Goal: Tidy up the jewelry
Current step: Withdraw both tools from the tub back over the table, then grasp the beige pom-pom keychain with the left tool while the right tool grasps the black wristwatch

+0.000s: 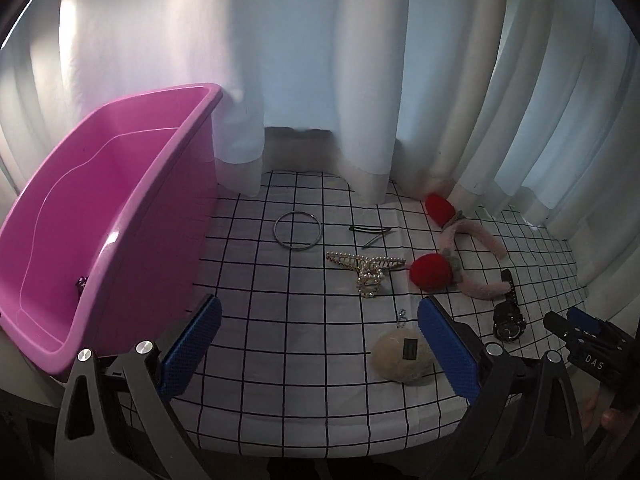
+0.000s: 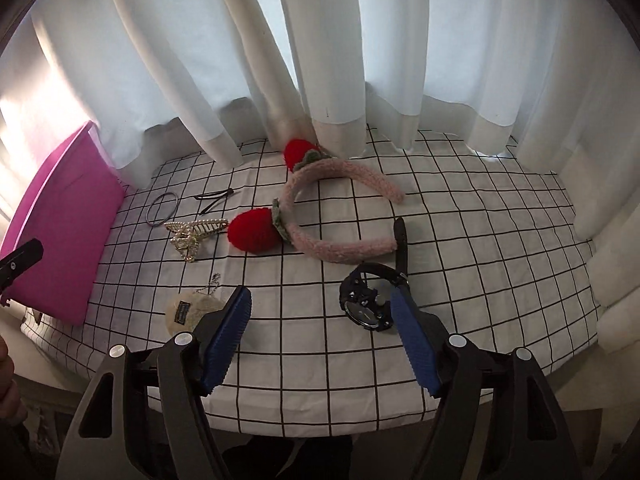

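On your left sits the pink tub [image 1: 100, 216], a small dark item inside. Your left gripper [image 1: 320, 344] hangs with jaws spread, empty. Ring [image 1: 297, 231], hairpins [image 1: 370, 232], pearl claw clip [image 1: 364, 272], fuzzy pouch [image 1: 402, 356], and strawberry headband [image 2: 320, 216] lie on the checked cloth [image 2: 480, 240]. Your right gripper [image 2: 320, 336] gapes, empty, beside the black watch [image 2: 366, 304].

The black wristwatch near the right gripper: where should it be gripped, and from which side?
Probably grip the black wristwatch across its case, coming from above. It lies face up on the checkered cloth, strap stretched away toward the pink headband, so the case sides seem the firmest opposed surfaces. The right gripper is open, nothing between its pads.
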